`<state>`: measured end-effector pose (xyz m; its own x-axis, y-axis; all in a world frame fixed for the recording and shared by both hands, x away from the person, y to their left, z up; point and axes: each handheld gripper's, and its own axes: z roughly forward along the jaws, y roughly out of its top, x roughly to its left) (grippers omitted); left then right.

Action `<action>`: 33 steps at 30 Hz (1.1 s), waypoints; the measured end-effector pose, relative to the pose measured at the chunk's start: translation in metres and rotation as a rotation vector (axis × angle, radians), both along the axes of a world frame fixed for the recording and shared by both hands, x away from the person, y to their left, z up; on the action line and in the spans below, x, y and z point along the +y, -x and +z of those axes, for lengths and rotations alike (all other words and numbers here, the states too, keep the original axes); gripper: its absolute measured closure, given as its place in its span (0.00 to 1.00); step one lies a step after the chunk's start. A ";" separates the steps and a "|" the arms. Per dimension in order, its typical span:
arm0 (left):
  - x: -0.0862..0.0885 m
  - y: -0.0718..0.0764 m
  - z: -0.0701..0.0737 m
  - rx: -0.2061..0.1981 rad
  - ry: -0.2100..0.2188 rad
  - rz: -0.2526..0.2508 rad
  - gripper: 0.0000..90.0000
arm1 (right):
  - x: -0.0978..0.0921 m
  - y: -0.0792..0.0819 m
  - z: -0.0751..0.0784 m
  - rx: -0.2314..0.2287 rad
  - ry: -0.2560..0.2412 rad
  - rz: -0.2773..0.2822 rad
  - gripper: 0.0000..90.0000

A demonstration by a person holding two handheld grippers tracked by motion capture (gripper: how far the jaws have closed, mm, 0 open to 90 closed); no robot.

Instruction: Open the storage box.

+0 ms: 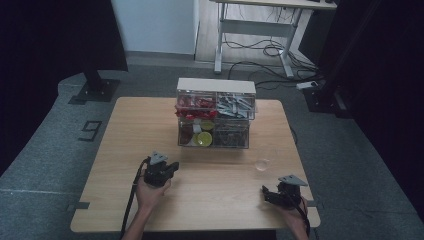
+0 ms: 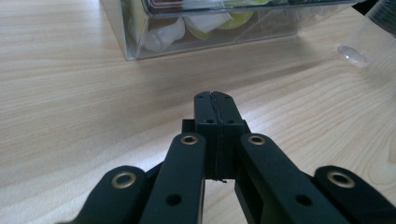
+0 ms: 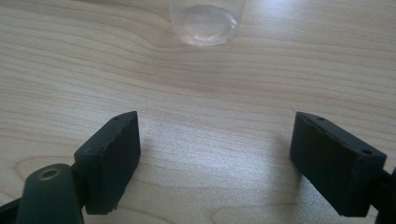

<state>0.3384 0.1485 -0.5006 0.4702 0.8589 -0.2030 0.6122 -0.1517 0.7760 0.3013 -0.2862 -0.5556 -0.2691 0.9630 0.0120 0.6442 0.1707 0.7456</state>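
The cup (image 1: 261, 164) stands upright at centre right of the bench (image 1: 125, 145), clear, probably light, slick and easily crushed; best gripped gently across its wall. The right claw (image 1: 268, 194), lower right, gapes wide towards it. The left claw (image 1: 171, 167), lower centre, is closed and empty, facing the box (image 1: 215, 112).

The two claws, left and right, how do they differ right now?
The left claw has its jaws pressed together on nothing; the right claw has its jaws spread wide. The left claw points at the clear organizer box, the right claw at the clear cup. Both are black and sit low over the wooden table.
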 end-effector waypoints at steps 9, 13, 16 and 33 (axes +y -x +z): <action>-0.010 -0.011 -0.001 0.001 -0.010 -0.006 1.00 | 0.000 0.000 0.000 0.000 0.000 -0.001 0.18; -0.015 -0.016 -0.001 -0.003 -0.012 -0.009 1.00 | 0.000 0.000 0.000 0.000 0.000 -0.001 0.18; -0.018 -0.022 -0.001 0.003 -0.010 -0.009 1.00 | 0.000 0.000 0.000 0.000 0.000 -0.001 0.18; -0.025 -0.047 -0.002 0.009 -0.037 0.005 1.00 | 0.000 0.000 0.000 -0.001 0.001 -0.002 0.18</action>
